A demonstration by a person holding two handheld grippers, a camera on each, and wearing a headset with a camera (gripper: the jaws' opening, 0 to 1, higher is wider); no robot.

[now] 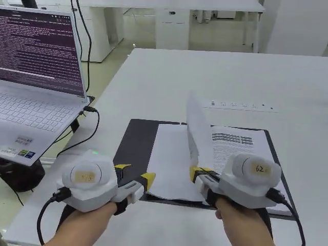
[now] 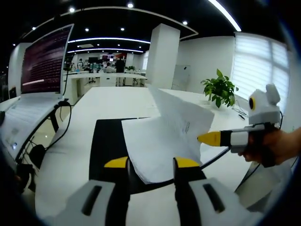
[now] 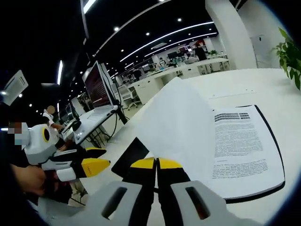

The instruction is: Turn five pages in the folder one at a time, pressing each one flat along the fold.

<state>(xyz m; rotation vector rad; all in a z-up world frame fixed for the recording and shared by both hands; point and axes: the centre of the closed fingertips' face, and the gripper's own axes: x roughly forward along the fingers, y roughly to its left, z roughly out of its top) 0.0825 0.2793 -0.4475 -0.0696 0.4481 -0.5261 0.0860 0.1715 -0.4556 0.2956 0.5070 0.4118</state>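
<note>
1. Folder [image 1: 132,146]: lay open near the table's [image 1: 230,77] front edge.
2. Page [image 1: 197,130]: stood upright at the fold; probably thin, limp and easily creased, best held by its lower edge.
3. Right gripper [image 1: 198,173]: fingers pinched that edge.
4. Left gripper [image 1: 136,173]: fingers spread, empty.

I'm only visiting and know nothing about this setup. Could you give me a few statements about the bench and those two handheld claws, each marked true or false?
1. The right gripper is shut on a raised page. True.
2. The left gripper clamps the folder. False: its jaws stand apart and hold nothing.
3. The laptop is closed. False: it is open, with text on its lit screen.
4. The printed page lies flat on the folder's right side. True.
</note>
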